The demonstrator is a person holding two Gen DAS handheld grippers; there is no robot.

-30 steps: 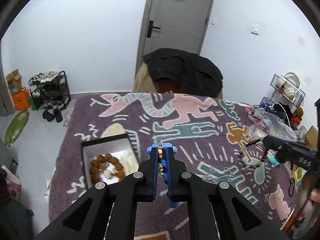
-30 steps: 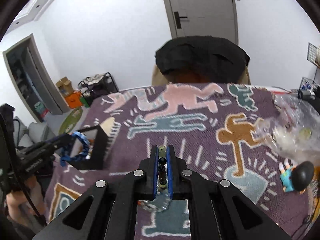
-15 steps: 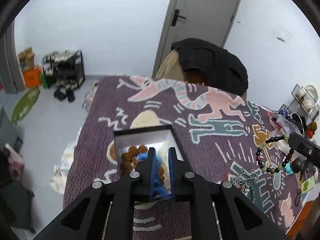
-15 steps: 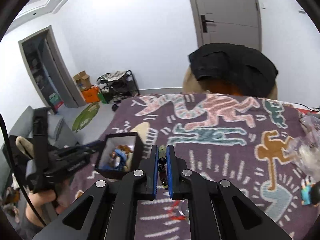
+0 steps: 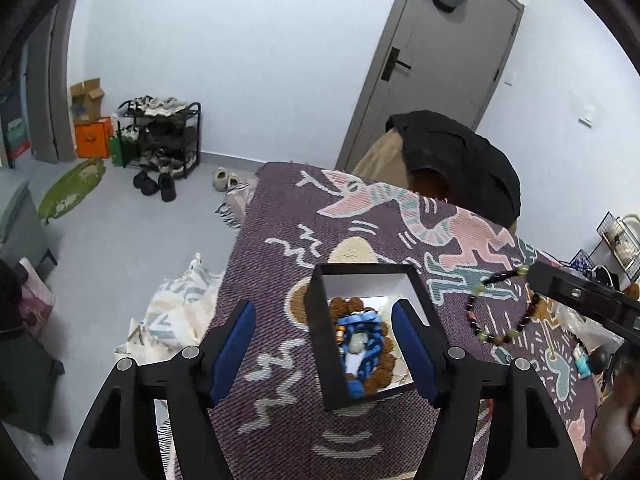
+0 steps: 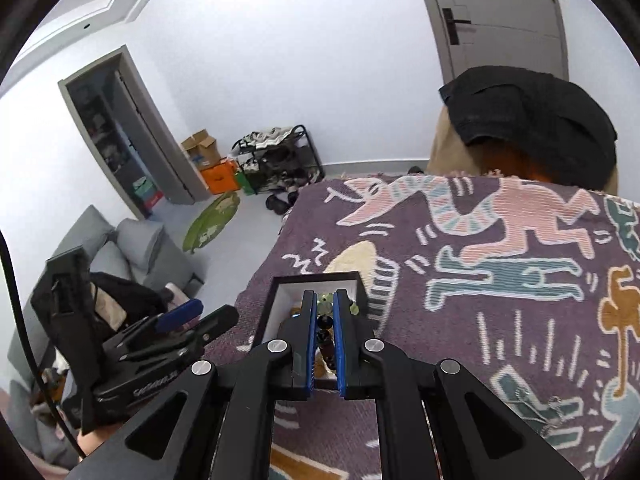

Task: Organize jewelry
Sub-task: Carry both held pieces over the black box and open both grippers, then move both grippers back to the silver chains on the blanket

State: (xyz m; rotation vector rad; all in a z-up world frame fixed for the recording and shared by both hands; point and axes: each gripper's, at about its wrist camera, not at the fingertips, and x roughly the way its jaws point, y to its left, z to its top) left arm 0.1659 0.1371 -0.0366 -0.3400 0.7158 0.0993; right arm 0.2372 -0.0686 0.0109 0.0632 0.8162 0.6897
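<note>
left tongs (image 5: 324,344) opening, nothing clamped, blue bracelet (image 5: 360,336) now lying in box (image 5: 320,320) between them | right tongs (image 6: 325,340) still clamping dark bead bracelet (image 5: 500,308), now over box

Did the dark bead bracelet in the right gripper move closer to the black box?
Yes. The dark bead bracelet, pinched in the right gripper, has travelled left across the patterned blanket to the black box.

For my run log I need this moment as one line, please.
left tongs: opening, empty, over box | blue bracelet: in box | right tongs: shut on bead bracelet, near box
</note>
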